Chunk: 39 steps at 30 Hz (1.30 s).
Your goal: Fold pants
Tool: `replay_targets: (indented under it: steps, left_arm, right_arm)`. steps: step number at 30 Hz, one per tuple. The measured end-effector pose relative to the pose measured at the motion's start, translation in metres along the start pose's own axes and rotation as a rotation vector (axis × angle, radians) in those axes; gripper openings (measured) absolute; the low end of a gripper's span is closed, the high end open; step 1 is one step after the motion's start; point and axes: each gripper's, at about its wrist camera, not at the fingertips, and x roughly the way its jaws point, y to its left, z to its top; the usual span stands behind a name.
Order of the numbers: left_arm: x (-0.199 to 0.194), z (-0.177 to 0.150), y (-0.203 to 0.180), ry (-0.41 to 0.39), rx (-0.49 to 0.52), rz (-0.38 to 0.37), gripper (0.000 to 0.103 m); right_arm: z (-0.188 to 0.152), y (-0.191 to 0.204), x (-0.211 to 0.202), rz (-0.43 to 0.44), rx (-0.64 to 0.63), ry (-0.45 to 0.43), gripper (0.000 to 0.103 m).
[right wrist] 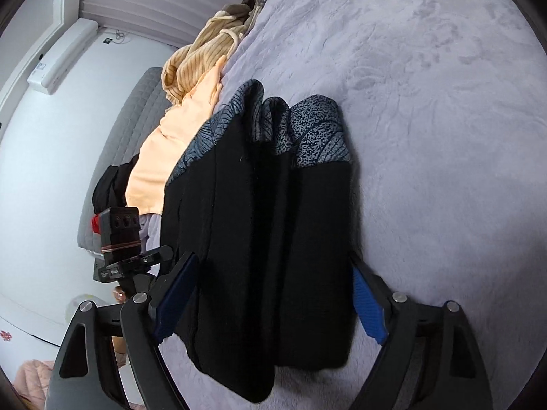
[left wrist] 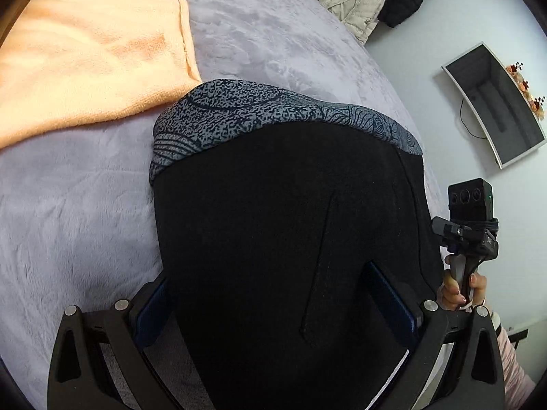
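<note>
The pants point(left wrist: 283, 232) are black with grey patterned cuffs point(left wrist: 239, 116), folded into a thick stack on the lilac bed cover point(left wrist: 78, 212). In the right wrist view the stack point(right wrist: 266, 225) shows several layers edge-on. My left gripper point(left wrist: 277, 307) has its jaws wide apart on either side of the stack. My right gripper point(right wrist: 270, 297) likewise straddles the stack with its blue pads point(right wrist: 367, 307) spread; whether the pads press the cloth I cannot tell. The right gripper also shows in the left wrist view point(left wrist: 468, 235).
An orange towel point(left wrist: 85, 54) lies on the bed beyond the pants. A tan corduroy garment point(right wrist: 205, 58) lies further off. Beige and black jackets point(left wrist: 376, 0) sit at the bed's far edge. A wall monitor point(left wrist: 495, 102) hangs off the bed's side.
</note>
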Motion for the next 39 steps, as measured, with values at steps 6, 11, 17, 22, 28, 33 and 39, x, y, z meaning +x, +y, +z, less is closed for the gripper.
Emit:
replay_targets:
  steps: [6,11,17,22,28,33,39]
  left_arm:
    - [-0.012,-0.008,-0.011,-0.033,0.0,-0.039,0.082]
    - [-0.046,-0.017,-0.034,-0.07,-0.005,-0.104,0.069]
    - [-0.108,-0.04,-0.08,-0.09,0.1,-0.042,0.069]
    - [-0.152,-0.089,-0.088,-0.089,0.126,-0.014,0.069]
    - [-0.127,-0.148,-0.05,-0.03,0.074,0.325,0.076]
    - [-0.174,-0.159,-0.048,-0.177,0.074,0.366,0.076]
    - [-0.176,-0.125,-0.066,-0.319,0.116,0.463,0.091]
  right_arm:
    - [-0.003,0.009,0.005,-0.01,0.029,-0.016,0.075]
    - [-0.015,0.027,-0.025,0.128,0.076,-0.095,0.055]
    - [-0.044,0.086,-0.049,0.129,0.001,-0.073,0.055]
    - [-0.09,0.112,-0.062,0.18,0.007,-0.076,0.055]
    - [-0.145,0.112,-0.022,-0.221,-0.048,0.04,0.059]
    - [-0.165,0.125,-0.043,-0.338,-0.085,-0.055,0.062]
    - [-0.164,0.177,-0.07,-0.334,-0.203,-0.201,0.062]
